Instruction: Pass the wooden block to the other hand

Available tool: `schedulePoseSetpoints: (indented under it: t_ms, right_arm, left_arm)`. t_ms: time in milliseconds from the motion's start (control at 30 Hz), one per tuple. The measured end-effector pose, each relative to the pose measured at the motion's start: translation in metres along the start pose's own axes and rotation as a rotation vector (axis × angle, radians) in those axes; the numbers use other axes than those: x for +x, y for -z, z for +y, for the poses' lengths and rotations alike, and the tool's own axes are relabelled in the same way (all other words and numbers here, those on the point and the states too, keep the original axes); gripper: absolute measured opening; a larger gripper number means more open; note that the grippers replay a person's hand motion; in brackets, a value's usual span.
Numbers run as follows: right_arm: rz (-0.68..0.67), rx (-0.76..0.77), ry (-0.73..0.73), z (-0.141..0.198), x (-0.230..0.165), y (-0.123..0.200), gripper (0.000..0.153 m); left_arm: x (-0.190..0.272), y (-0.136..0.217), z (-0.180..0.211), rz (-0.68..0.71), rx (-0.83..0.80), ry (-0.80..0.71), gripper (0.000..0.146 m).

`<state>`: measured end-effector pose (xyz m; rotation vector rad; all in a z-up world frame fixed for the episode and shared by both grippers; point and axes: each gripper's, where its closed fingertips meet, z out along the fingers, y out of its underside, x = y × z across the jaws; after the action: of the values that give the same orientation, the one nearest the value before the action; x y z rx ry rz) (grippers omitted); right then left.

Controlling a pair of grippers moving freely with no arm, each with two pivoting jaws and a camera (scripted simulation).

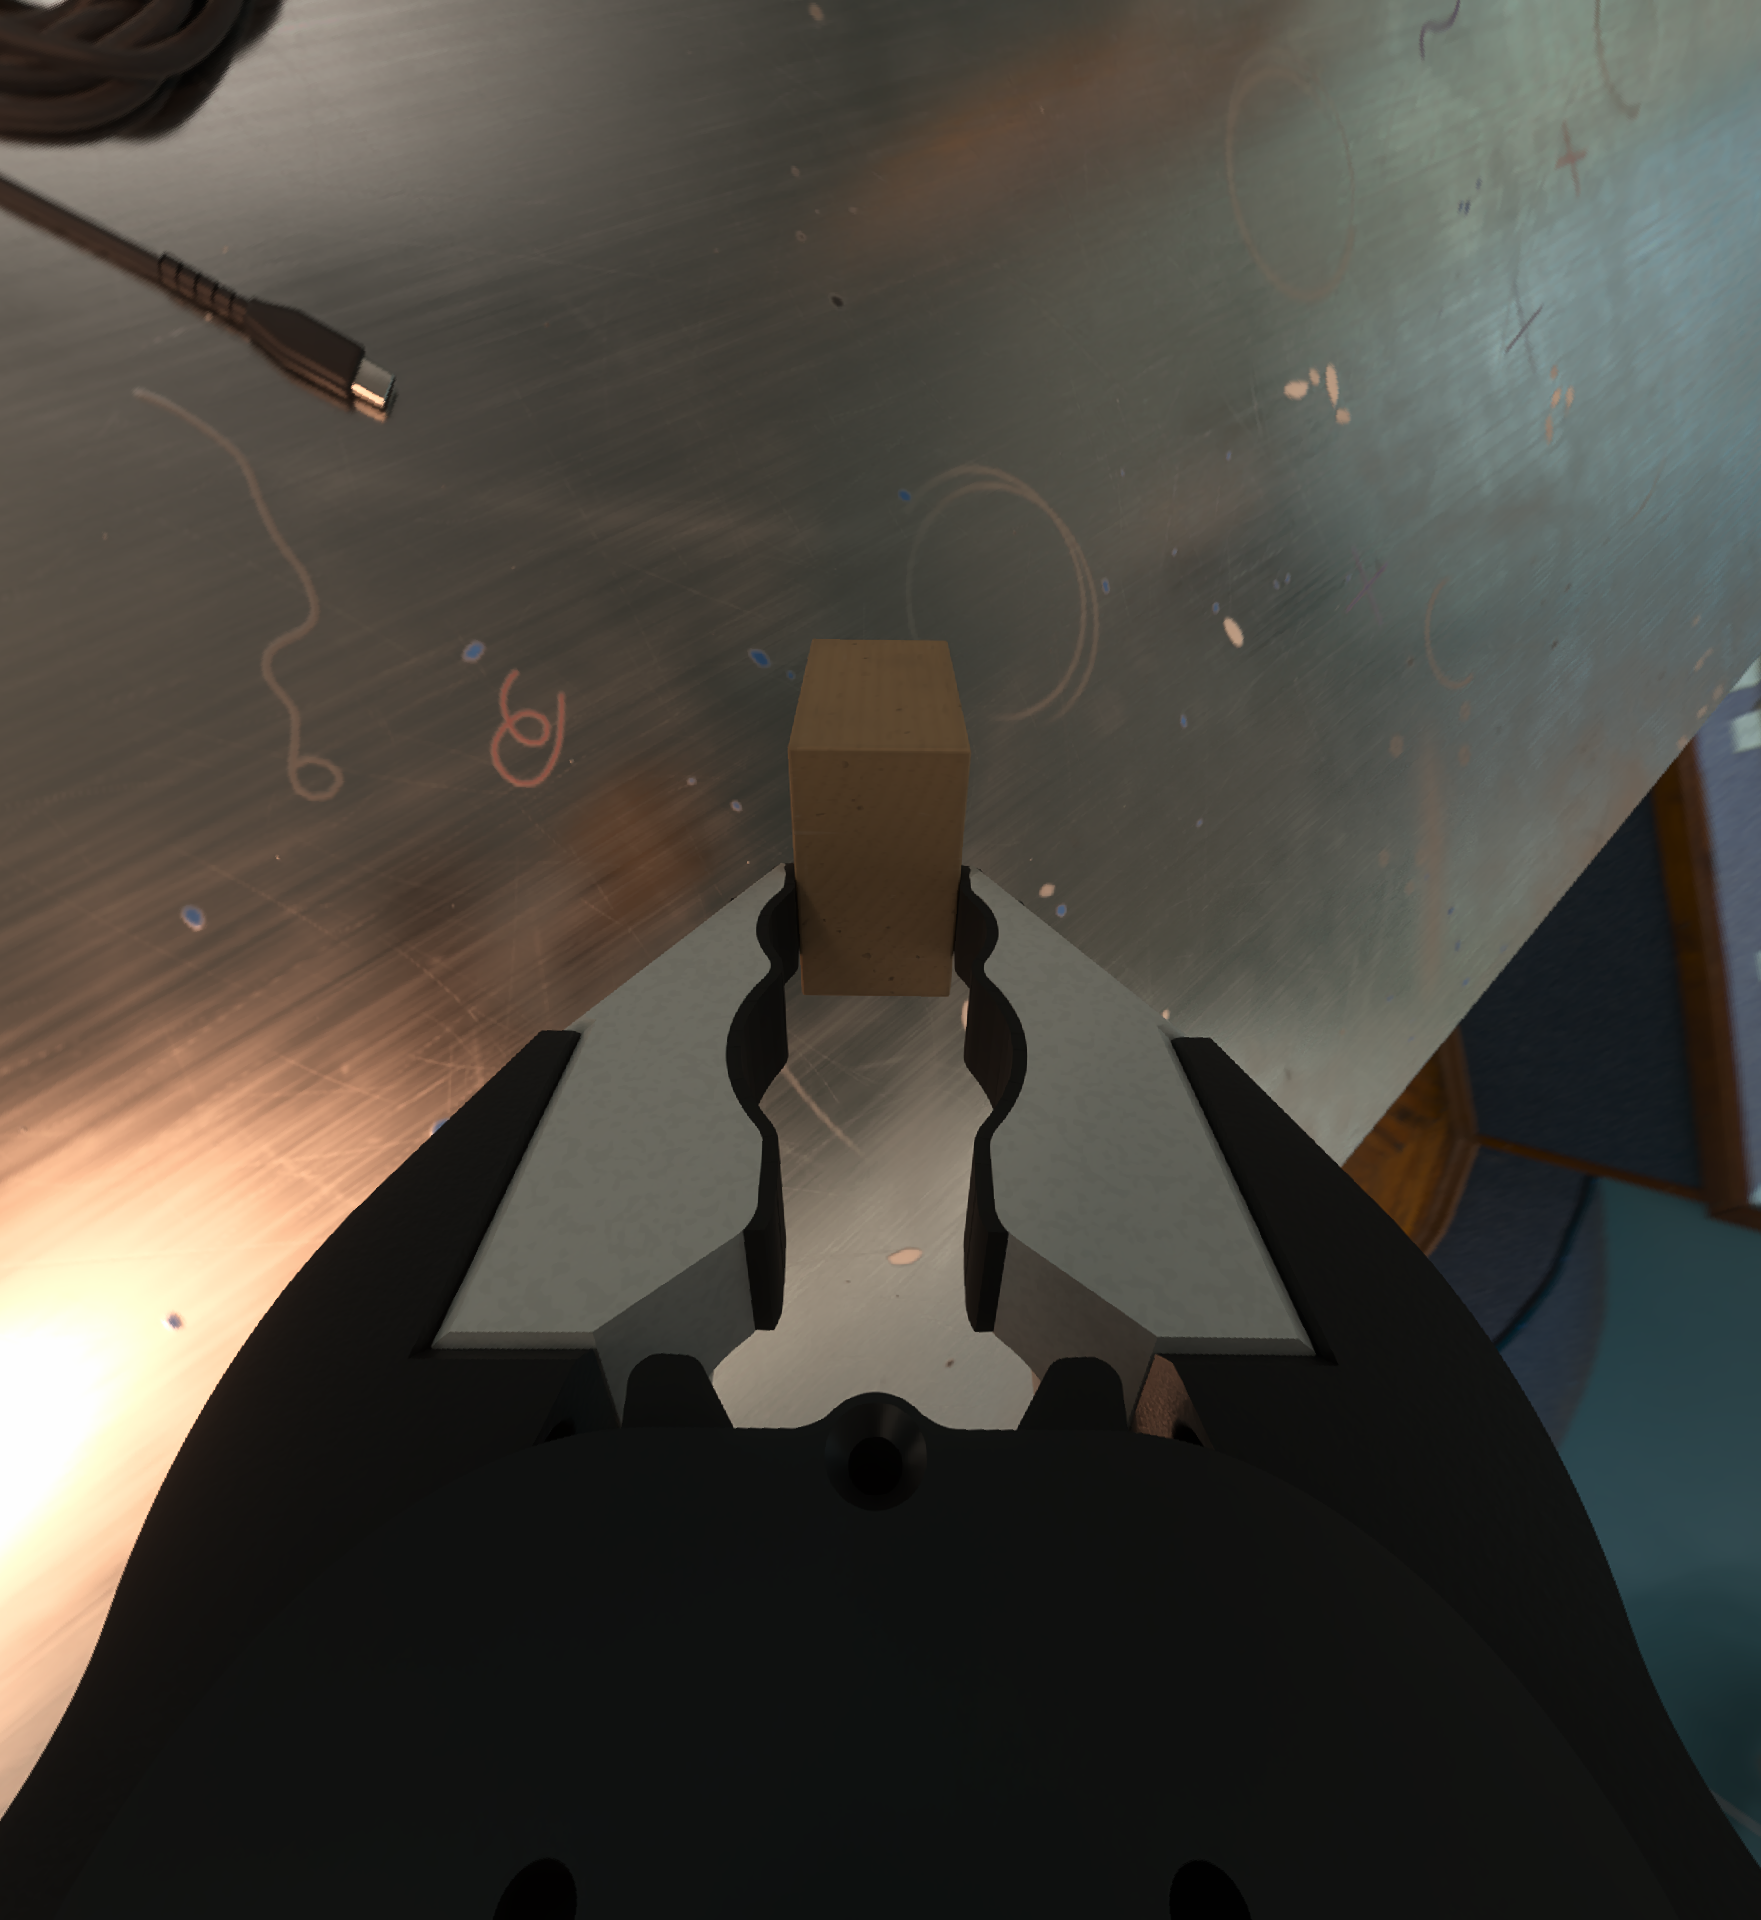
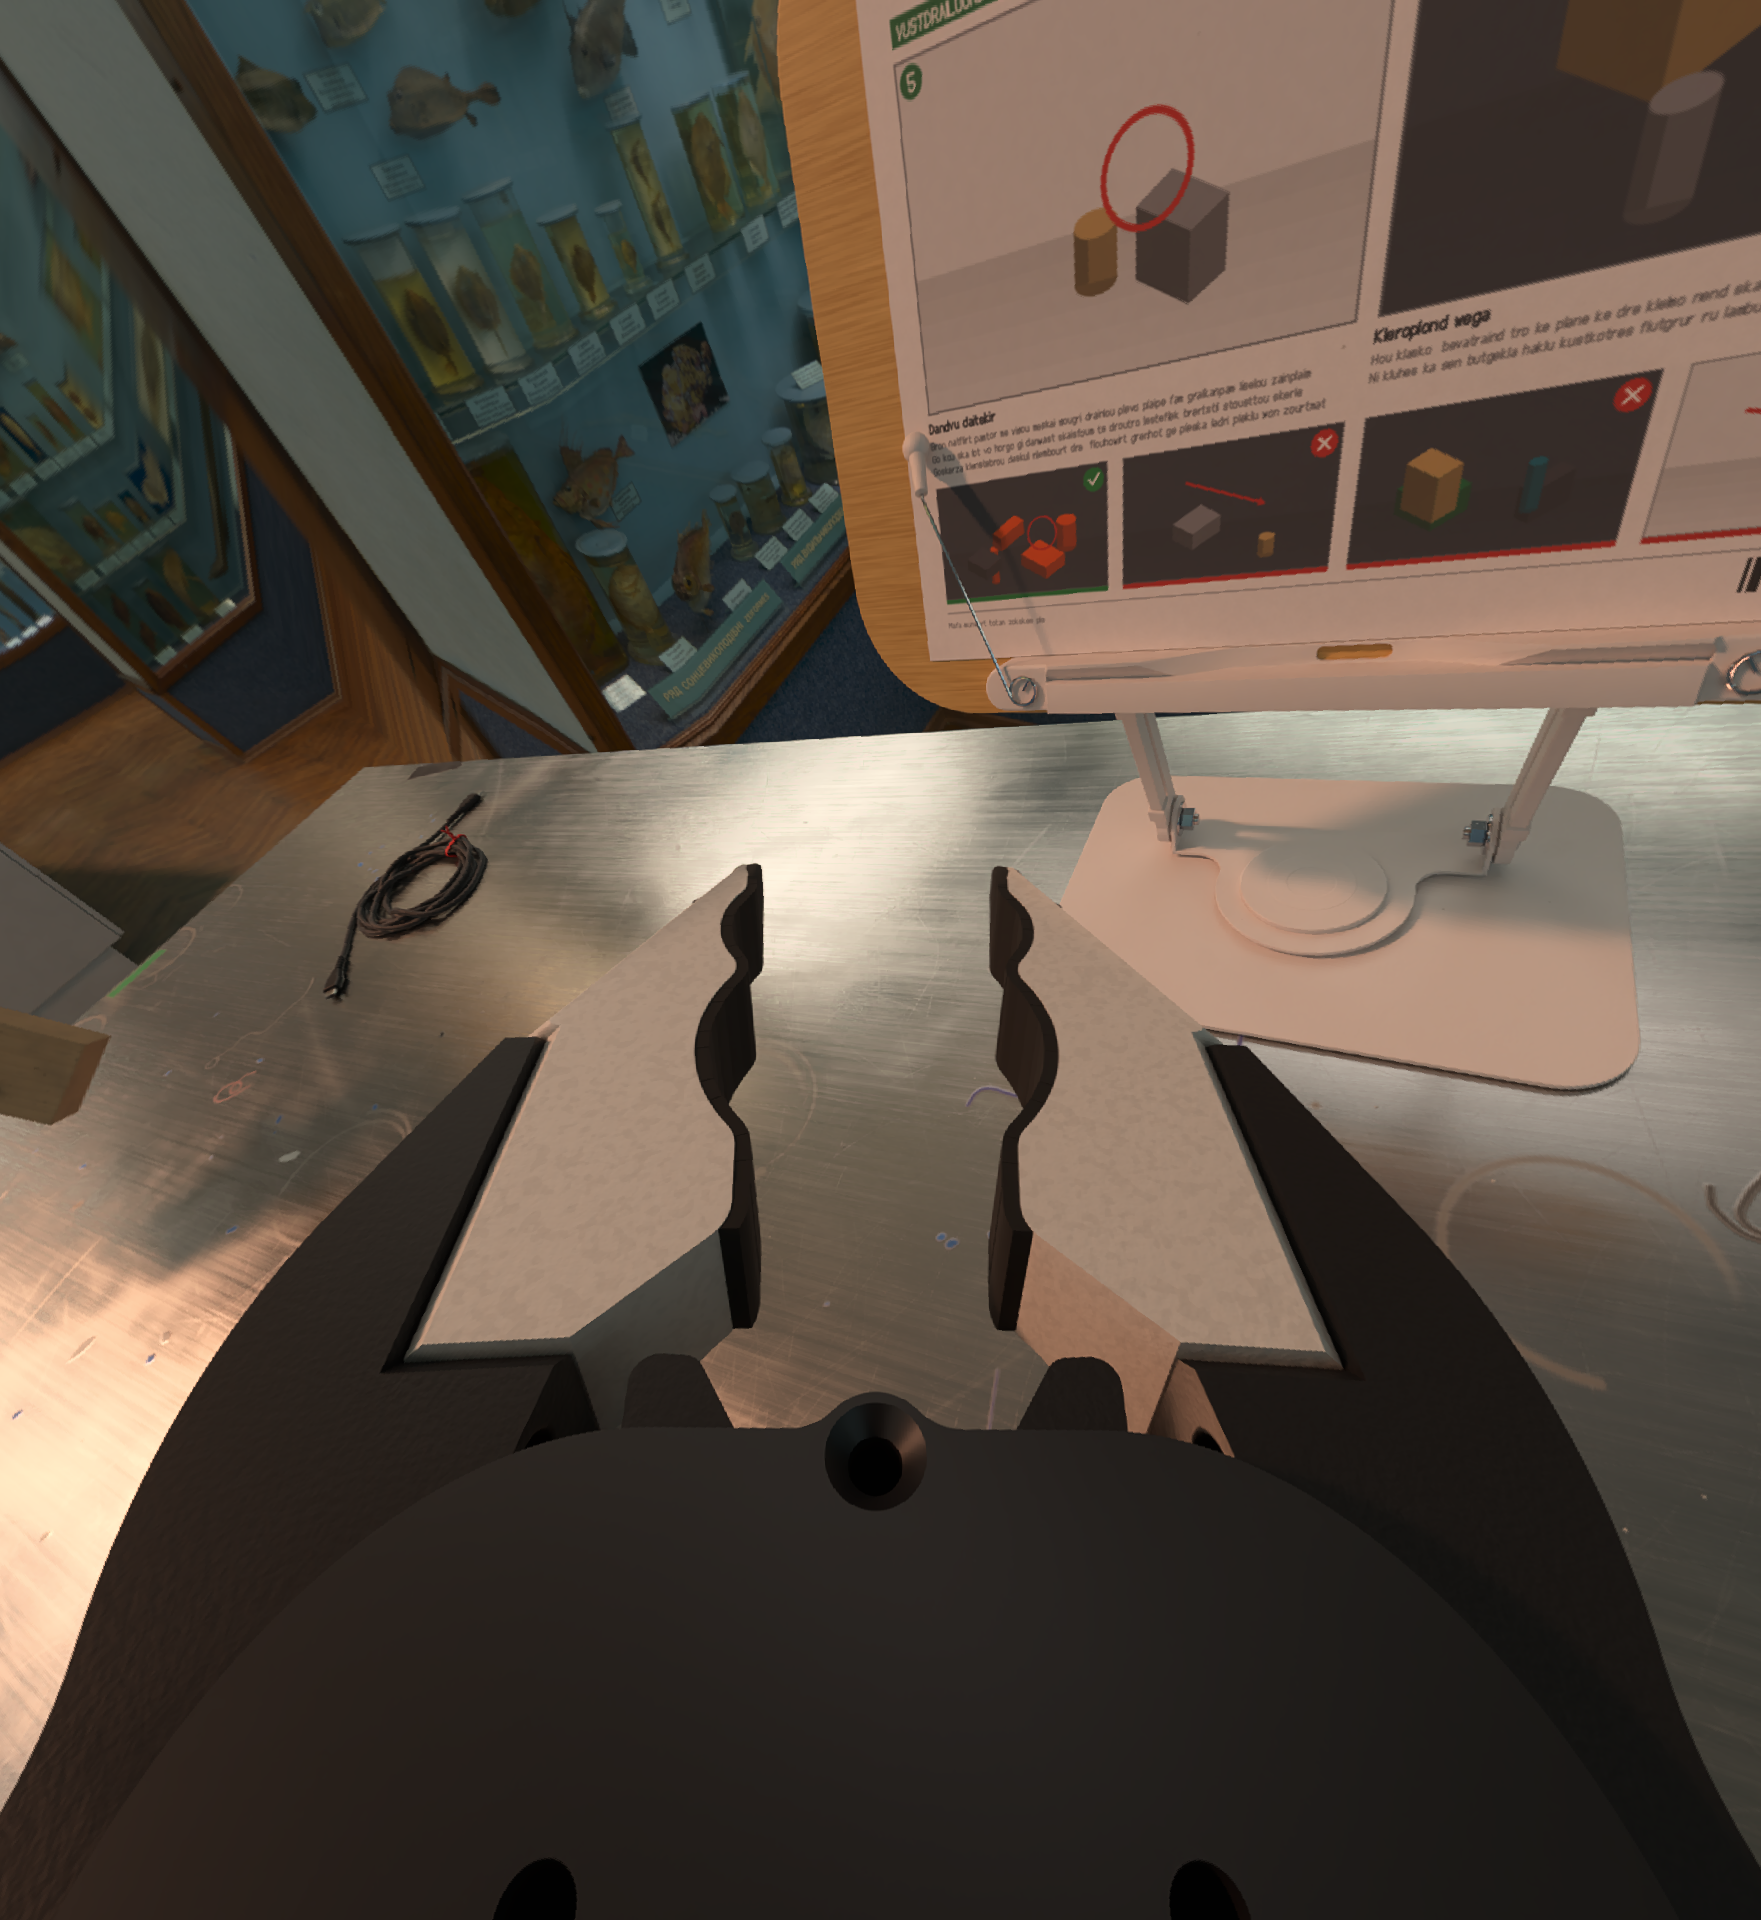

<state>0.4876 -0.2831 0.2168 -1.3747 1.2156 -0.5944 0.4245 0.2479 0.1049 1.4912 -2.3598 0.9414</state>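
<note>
- Left gripper clamps the wooden block at its near end; long axis points forward.
- Right gripper gapes empty; block far left of it.

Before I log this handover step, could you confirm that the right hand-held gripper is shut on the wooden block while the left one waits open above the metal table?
Not quite: the sides are swapped. The left wrist view shows the left hand-held gripper shut on the wooden block, and the right wrist view shows the right hand-held gripper waiting open above the metal table.
</note>
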Motion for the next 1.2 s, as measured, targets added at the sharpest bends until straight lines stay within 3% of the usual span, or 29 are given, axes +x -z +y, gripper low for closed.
schedulePoseSetpoints:
  t_ms: [167, 300, 500, 600, 733, 833, 900, 967, 1067, 1200]
  right_arm:
    - [0.003, -0.012, 0.028, 0.001, -0.003, -0.003, 0.059]
    - [0.003, -0.022, 0.038, 0.002, -0.005, -0.005, 0.059]
    - [-0.05, 0.023, 0.128, -0.007, -0.027, -0.007, 0.059]
    - [-0.127, 0.122, 0.292, -0.021, -0.062, -0.007, 0.064]
    - [-0.205, 0.345, 0.747, -0.03, -0.136, -0.003, 0.098]
    - [-0.199, 0.42, 1.105, -0.011, -0.188, -0.012, 0.109]
    - [-0.269, 0.384, 1.257, 0.017, -0.217, -0.024, 0.111]
    - [-0.352, 0.339, 1.323, 0.04, -0.238, -0.033, 0.112]
    - [-0.48, 0.327, 1.308, 0.06, -0.263, -0.035, 0.112]
    - [-0.51, 0.346, 1.338, 0.068, -0.281, -0.034, 0.102]
  left_arm:
    - [-0.008, 0.01, -0.008, 0.008, 0.076, 0.094, 0.029]
    - [-0.022, 0.025, -0.019, -0.064, 0.173, 0.147, 0.029]
    - [0.033, 0.046, -0.058, 0.105, 0.378, -0.056, 0.029]
    - [0.094, 0.054, -0.084, 0.293, 0.487, -0.213, 0.029]
    - [0.171, 0.038, -0.103, 0.528, 0.494, -0.337, 0.029]
    - [0.218, 0.01, -0.108, 0.672, 0.435, -0.378, 0.029]
    - [0.238, -0.012, -0.107, 0.719, 0.369, -0.391, 0.029]
    - [0.245, -0.031, -0.104, 0.716, 0.308, -0.398, 0.029]
    - [0.246, -0.044, -0.101, 0.708, 0.266, -0.394, 0.029]
    - [0.249, -0.05, -0.093, 0.715, 0.213, -0.421, 0.029]
